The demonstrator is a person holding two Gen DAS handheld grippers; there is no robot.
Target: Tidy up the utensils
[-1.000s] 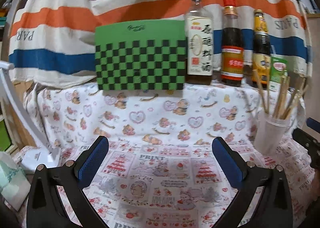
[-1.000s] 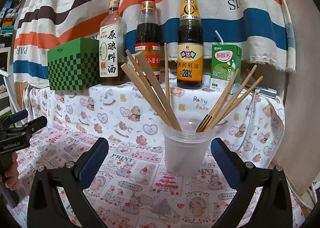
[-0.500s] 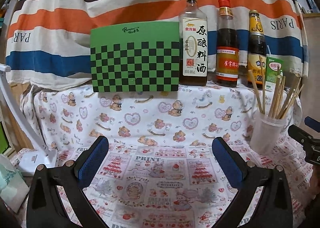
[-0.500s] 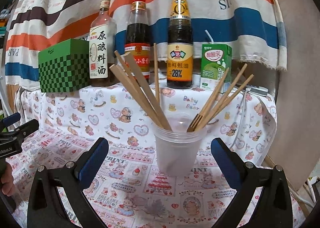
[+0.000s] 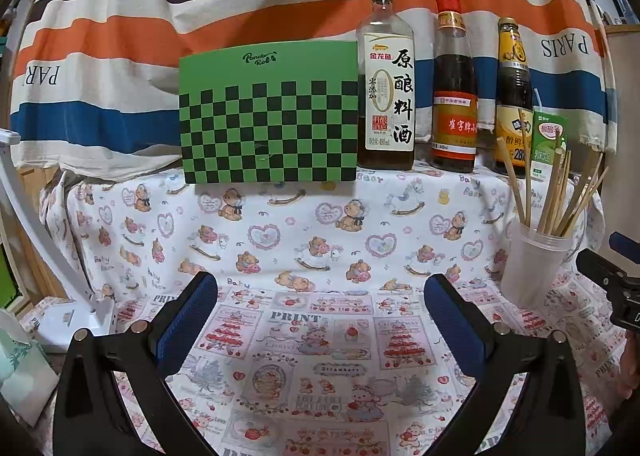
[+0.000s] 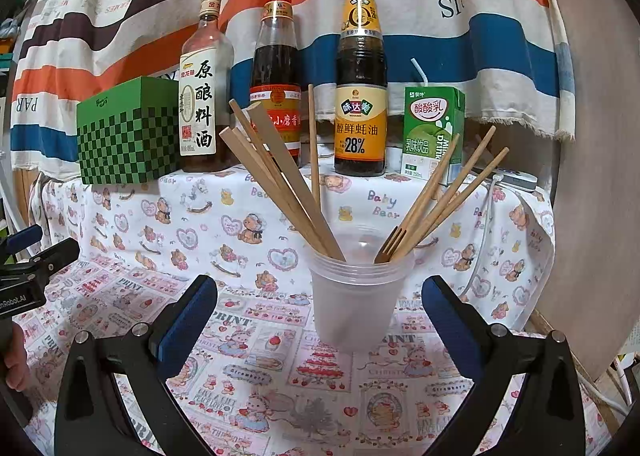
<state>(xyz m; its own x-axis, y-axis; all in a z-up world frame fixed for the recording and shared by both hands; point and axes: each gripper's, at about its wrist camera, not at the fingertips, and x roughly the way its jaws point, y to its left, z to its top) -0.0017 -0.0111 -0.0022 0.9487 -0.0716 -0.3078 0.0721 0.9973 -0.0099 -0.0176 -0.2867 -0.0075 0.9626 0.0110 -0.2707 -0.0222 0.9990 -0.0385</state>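
A translucent plastic cup (image 6: pixel 358 296) stands on the printed tablecloth and holds several wooden chopsticks (image 6: pixel 276 179) and a wooden fork (image 6: pixel 394 242), fanned out left and right. My right gripper (image 6: pixel 319 310) is open, its blue pads either side of the cup and a little nearer to me, holding nothing. In the left wrist view the same cup (image 5: pixel 534 264) with its chopsticks (image 5: pixel 560 191) is at the right. My left gripper (image 5: pixel 321 310) is open over bare tablecloth, well left of the cup.
A green checkered box (image 5: pixel 268 115), three sauce bottles (image 5: pixel 386 83) (image 5: pixel 454 91) (image 5: pixel 514 99) and a green drink carton (image 6: pixel 434 131) line a raised shelf behind. A white lamp base (image 5: pixel 72 320) sits at the left. Brown board (image 6: pixel 596 175) stands to the right.
Both views have pulled back and risen slightly; the cup sits a little lower and farther from the right gripper. Both grippers stay open and empty.
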